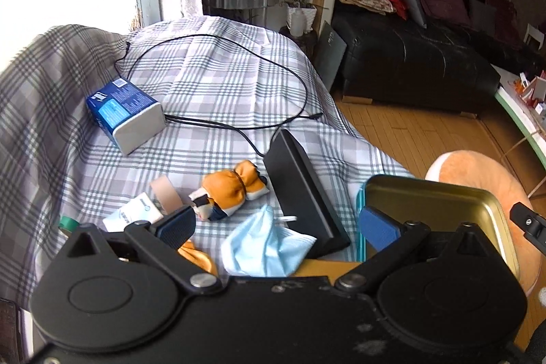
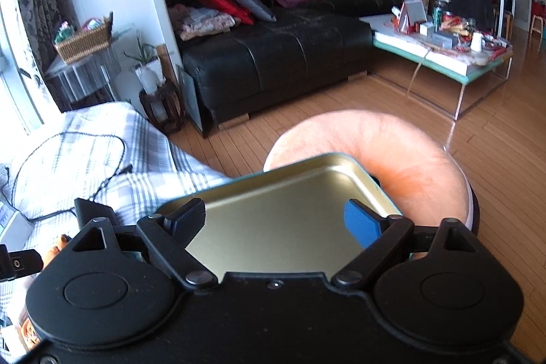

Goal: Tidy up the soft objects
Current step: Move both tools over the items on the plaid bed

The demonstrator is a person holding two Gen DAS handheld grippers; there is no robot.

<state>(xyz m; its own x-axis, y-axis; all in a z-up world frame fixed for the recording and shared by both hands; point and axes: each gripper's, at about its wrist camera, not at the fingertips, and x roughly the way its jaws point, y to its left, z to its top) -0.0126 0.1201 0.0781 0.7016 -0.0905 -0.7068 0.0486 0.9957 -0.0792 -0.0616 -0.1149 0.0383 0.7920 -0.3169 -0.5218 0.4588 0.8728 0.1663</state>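
My left gripper (image 1: pixel 276 224) is open above the plaid-covered table (image 1: pixel 211 84). A light blue face mask (image 1: pixel 266 248) lies crumpled between its fingers. An orange and white cloth bundle (image 1: pixel 232 190) lies just beyond, and an orange cloth piece (image 1: pixel 198 256) sits under the left finger. A gold open tin (image 1: pixel 440 210) sits at the right, against an orange plush ring cushion (image 1: pixel 491 179). My right gripper (image 2: pixel 276 220) is open over the tin (image 2: pixel 273 210), with the cushion (image 2: pixel 392 152) behind it.
On the table lie a blue and white box (image 1: pixel 126 115), a black cable (image 1: pixel 239 84), a black flat case (image 1: pixel 303 193), a tape roll (image 1: pixel 165 193), a white packet (image 1: pixel 133 214) and a green roll (image 1: pixel 68 224). A black sofa (image 2: pixel 273 50) and a coffee table (image 2: pixel 443 57) stand across the wooden floor.
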